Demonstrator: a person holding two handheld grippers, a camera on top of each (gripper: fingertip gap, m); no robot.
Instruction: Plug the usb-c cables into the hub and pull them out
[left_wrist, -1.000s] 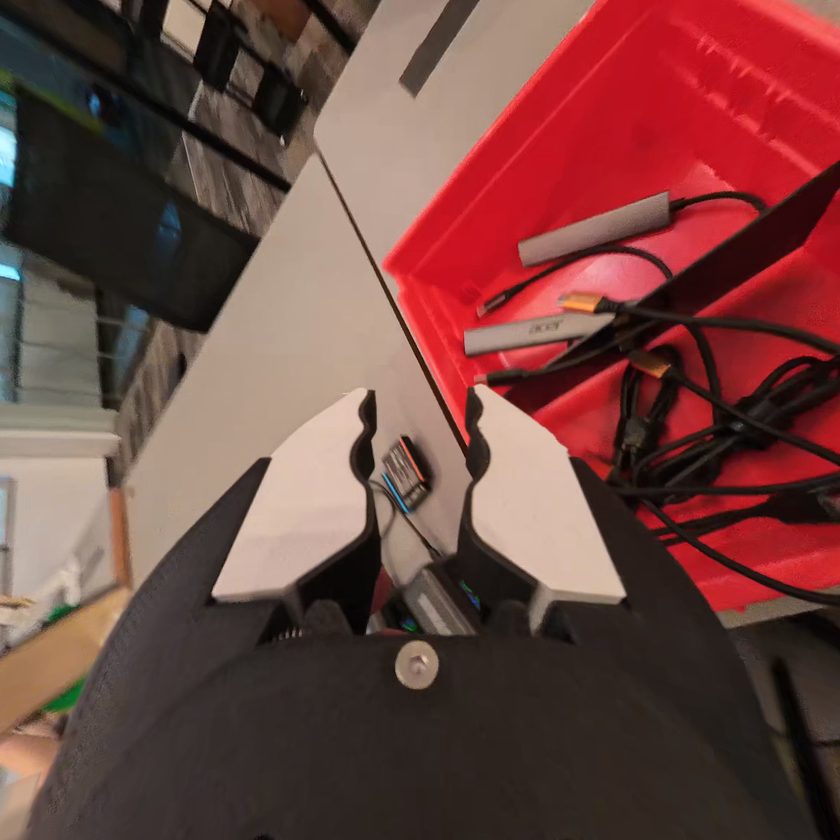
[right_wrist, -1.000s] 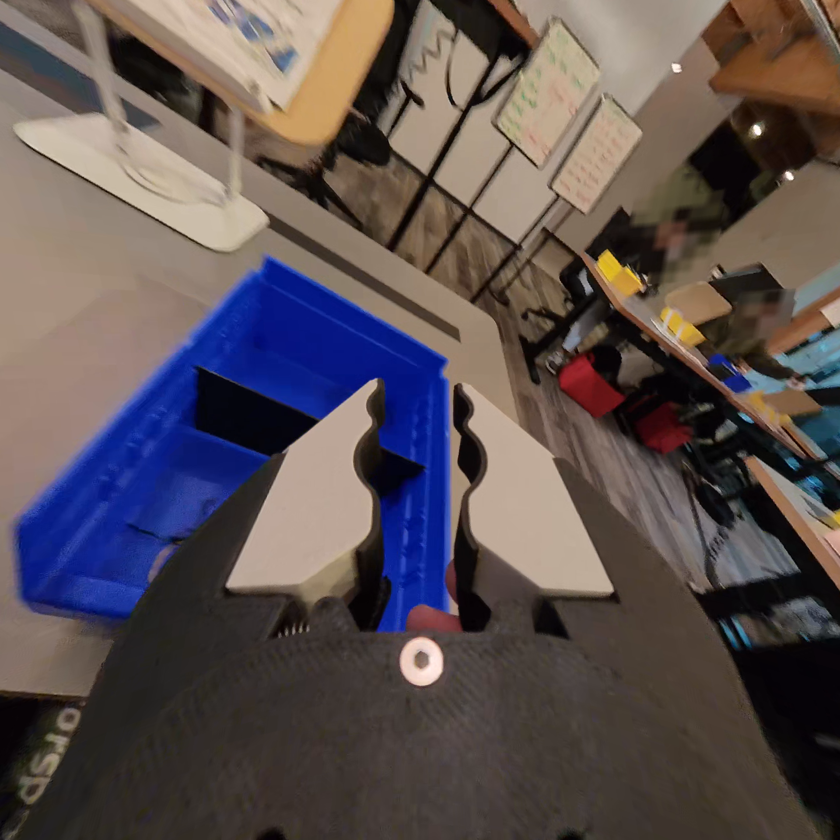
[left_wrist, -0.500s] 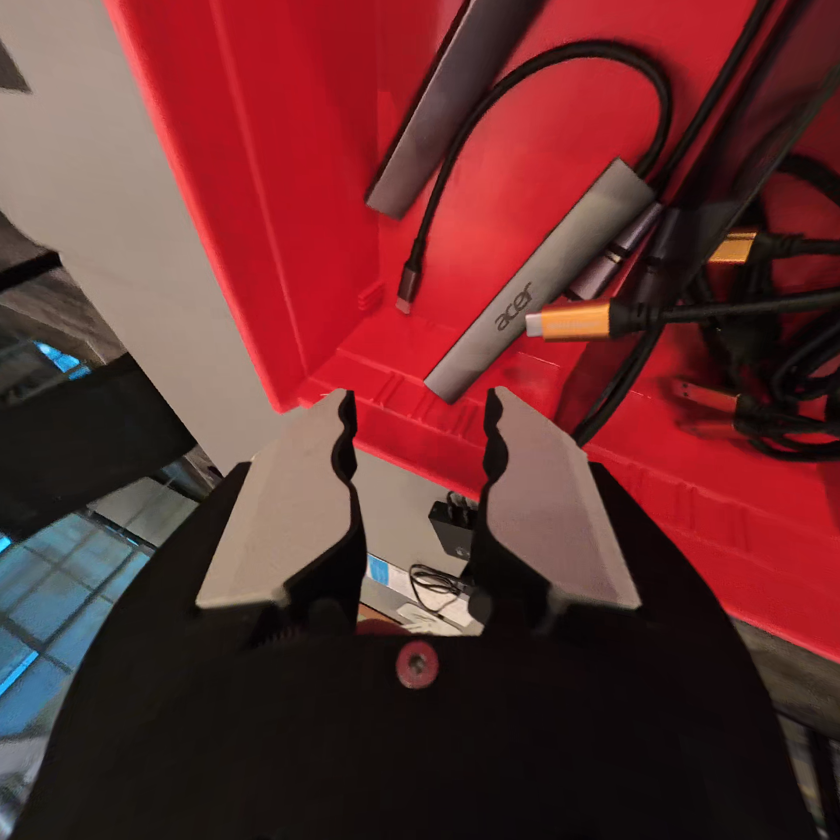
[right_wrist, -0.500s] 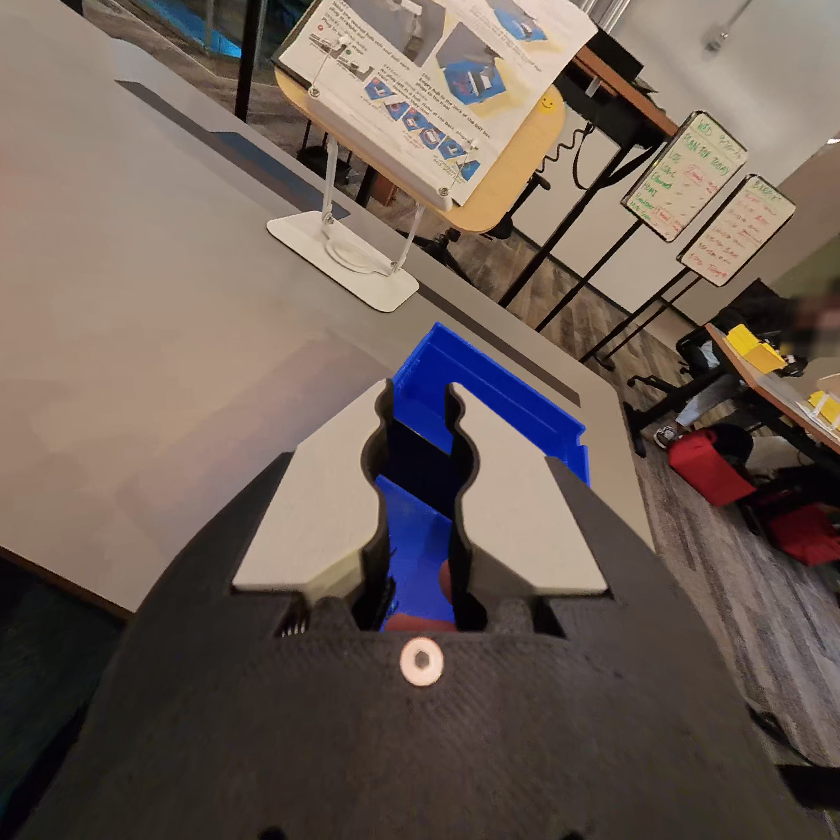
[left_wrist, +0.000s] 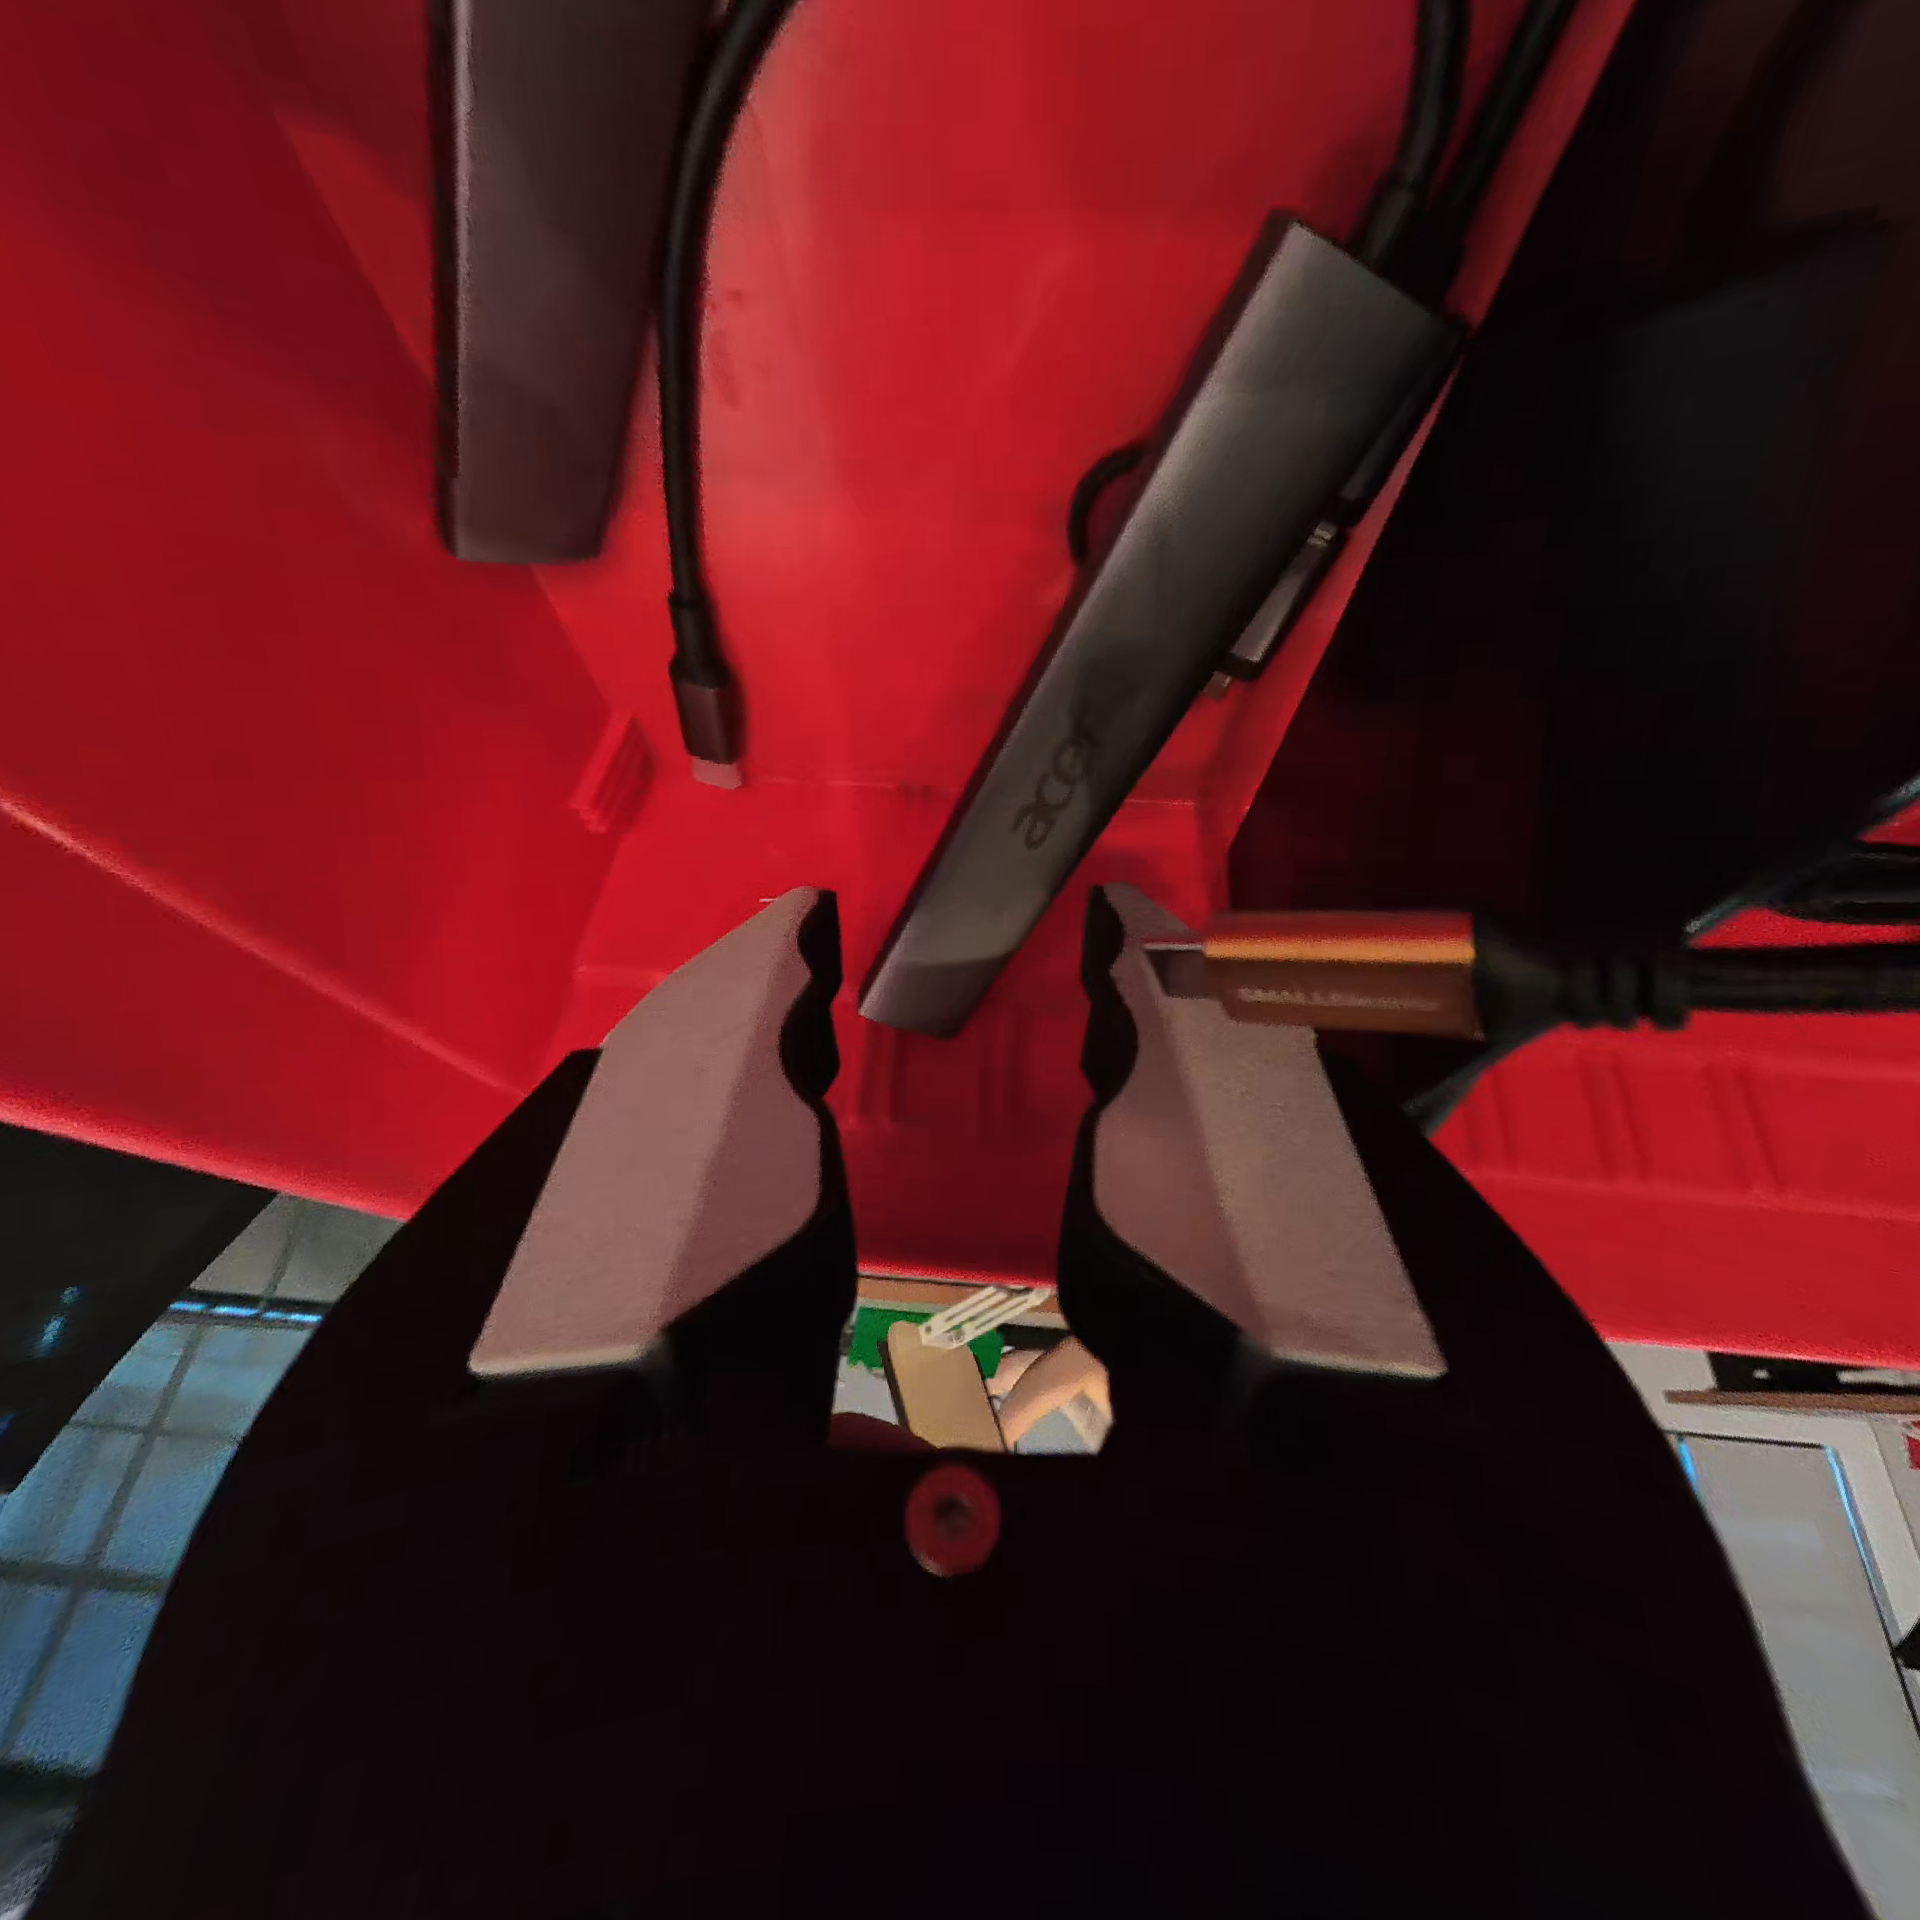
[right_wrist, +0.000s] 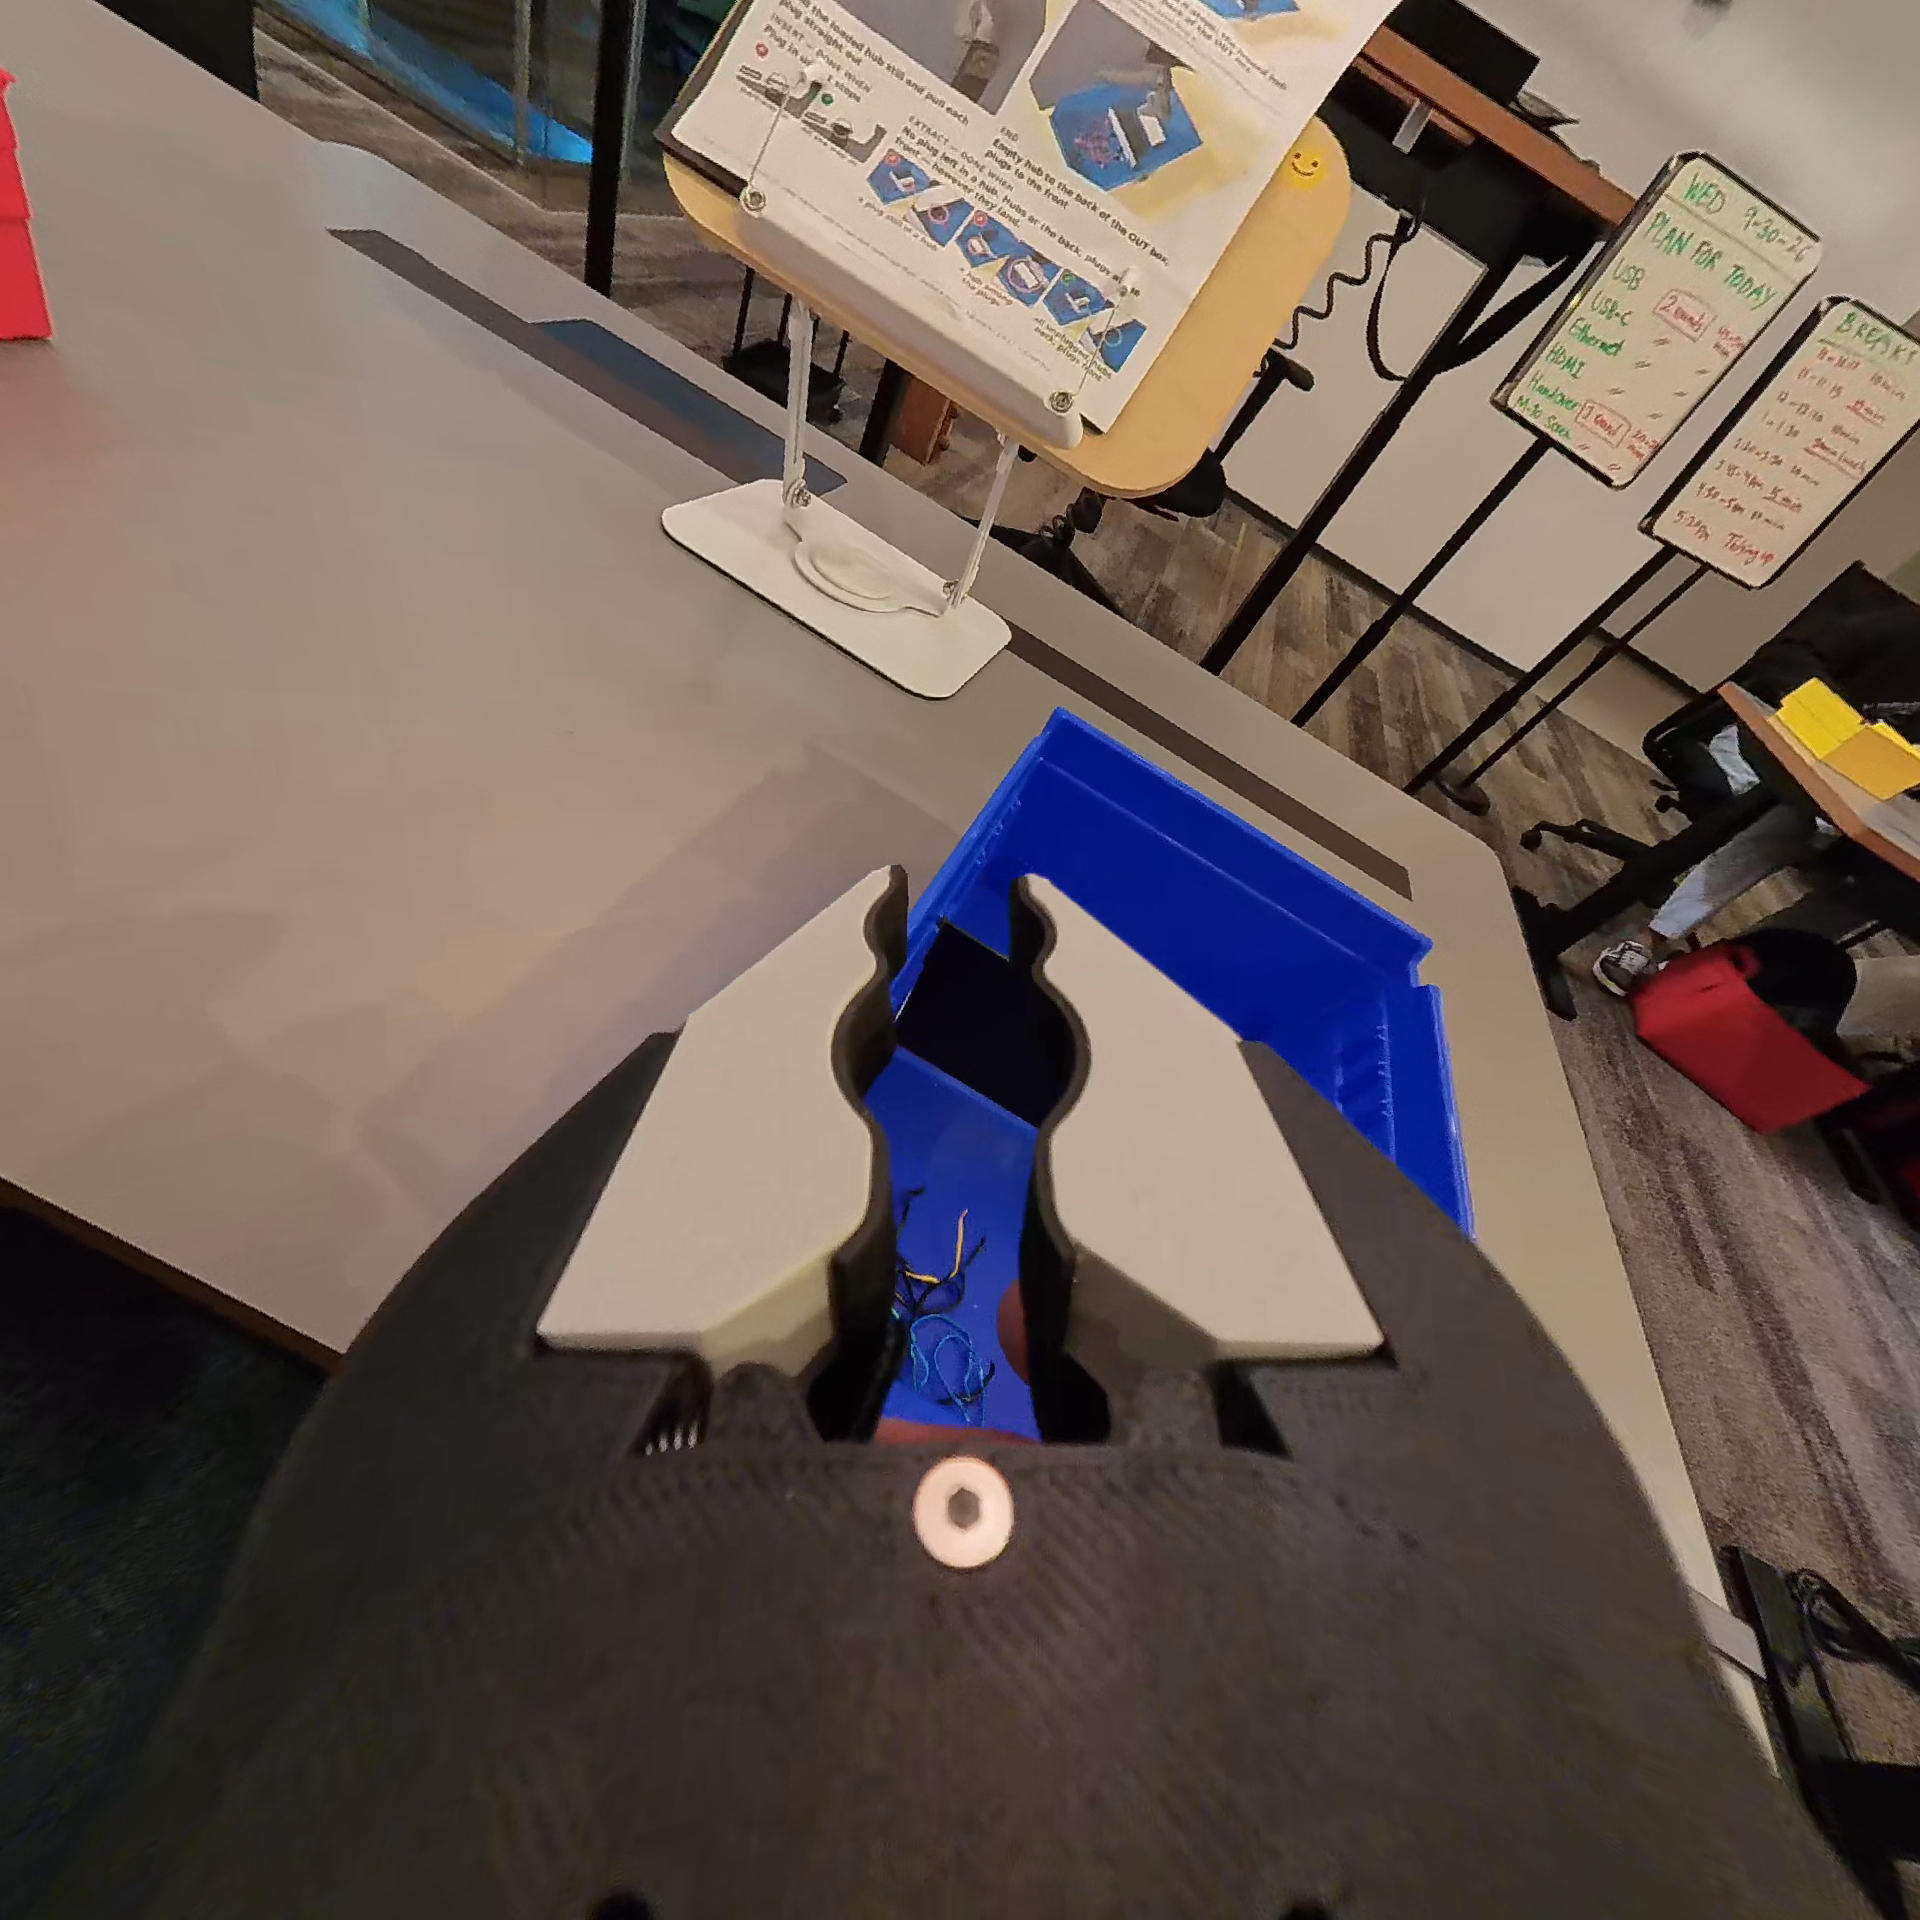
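My left tongs (left_wrist: 958, 956) are spread wide and empty inside the red bin (left_wrist: 312, 935), the grey hub (left_wrist: 1153, 644) lying just at 12 o'clock. I should straddle its near end squarely, clear of the orange-collared plug (left_wrist: 1340, 971) at 3 o'clock. My right tongs (right_wrist: 954, 914) hover narrow and empty over the blue bin (right_wrist: 1226, 894).

Two hubs (left_wrist: 1164, 644) in the bin (left_wrist: 260, 727) — loose plug (left_wrist: 707, 717) between them, divided bin (right_wrist: 1226, 914) on table (right_wrist: 364, 727)

Grey table (right_wrist: 416, 665) with a white stand (right_wrist: 831, 582) holding a printed sheet (right_wrist: 997, 177). Beyond: wood-plank floor (right_wrist: 1382, 686), white wall (right_wrist: 1621, 94), two whiteboards (right_wrist: 1662, 312) on black stands. Further desks carry yellow bins (right_wrist: 1849, 738).
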